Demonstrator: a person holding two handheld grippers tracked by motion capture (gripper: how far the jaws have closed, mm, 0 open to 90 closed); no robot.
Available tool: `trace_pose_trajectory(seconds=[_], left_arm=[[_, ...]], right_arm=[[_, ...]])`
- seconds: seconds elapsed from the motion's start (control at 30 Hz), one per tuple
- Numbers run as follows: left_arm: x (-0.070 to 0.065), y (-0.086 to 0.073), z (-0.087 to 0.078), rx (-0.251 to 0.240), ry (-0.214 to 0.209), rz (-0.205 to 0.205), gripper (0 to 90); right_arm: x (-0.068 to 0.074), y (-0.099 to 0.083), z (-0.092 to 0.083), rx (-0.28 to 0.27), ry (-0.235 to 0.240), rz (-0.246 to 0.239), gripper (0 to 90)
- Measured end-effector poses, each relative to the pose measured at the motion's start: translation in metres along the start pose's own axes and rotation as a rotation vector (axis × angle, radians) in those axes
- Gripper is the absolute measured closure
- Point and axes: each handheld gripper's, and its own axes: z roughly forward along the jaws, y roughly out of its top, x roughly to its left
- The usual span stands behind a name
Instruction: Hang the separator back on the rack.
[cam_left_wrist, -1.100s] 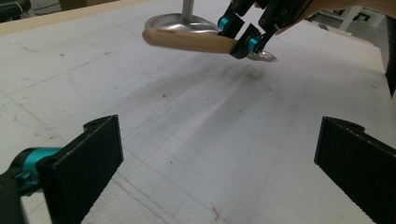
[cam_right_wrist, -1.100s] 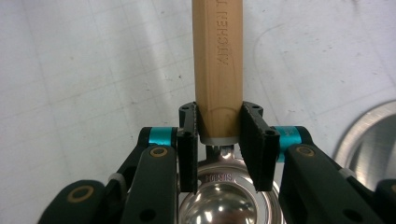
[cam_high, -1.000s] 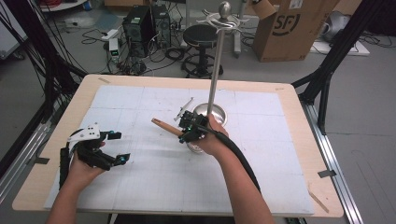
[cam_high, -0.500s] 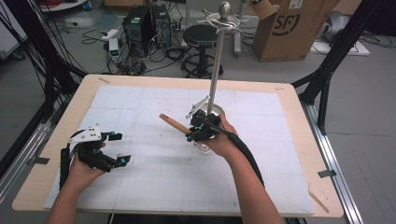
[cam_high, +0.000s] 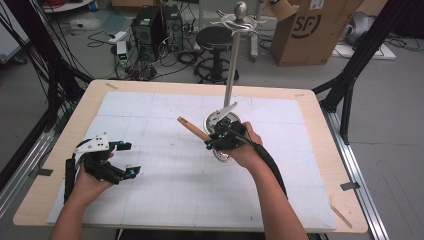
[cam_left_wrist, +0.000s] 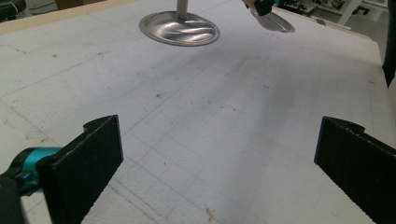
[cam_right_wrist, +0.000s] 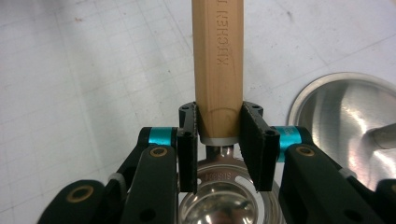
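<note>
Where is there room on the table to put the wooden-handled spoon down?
The white mat is bare between the left tongs and the right tongs, and along its far edge left of the stand's pole. It is crowded around the stand's round metal base, where the right tongs hold the spoon.

Setting: a lab or robotics test room, not a home. Evidence — a wooden table (cam_high: 320, 125) topped with a white gridded mat (cam_high: 165, 190), framed by black metal struts (cam_high: 357, 70). Far side, on a grey floor (cam_high: 395, 130): computer towers (cam_high: 152, 25) with tangled cables (cam_high: 172, 52), a black stool (cam_high: 216, 42), a cardboard shipping box (cam_high: 312, 30) — storage and equipment, no household furniture.
</note>
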Motion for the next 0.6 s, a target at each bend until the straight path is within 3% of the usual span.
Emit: trace_pose_trajectory(seconds=[0.33,0.6], left_arm=[[-0.002,0.000,0.003,0.015,-0.001,0.005,1.7],[-0.002,-0.001,0.004,0.020,-0.001,-0.001,1.7]], right_arm=[[0.000,-0.018,-0.033,-0.120,-0.021,0.021,69.5],[-0.002,-0.024,-0.051,-0.178,-0.037,0.040,69.5]])
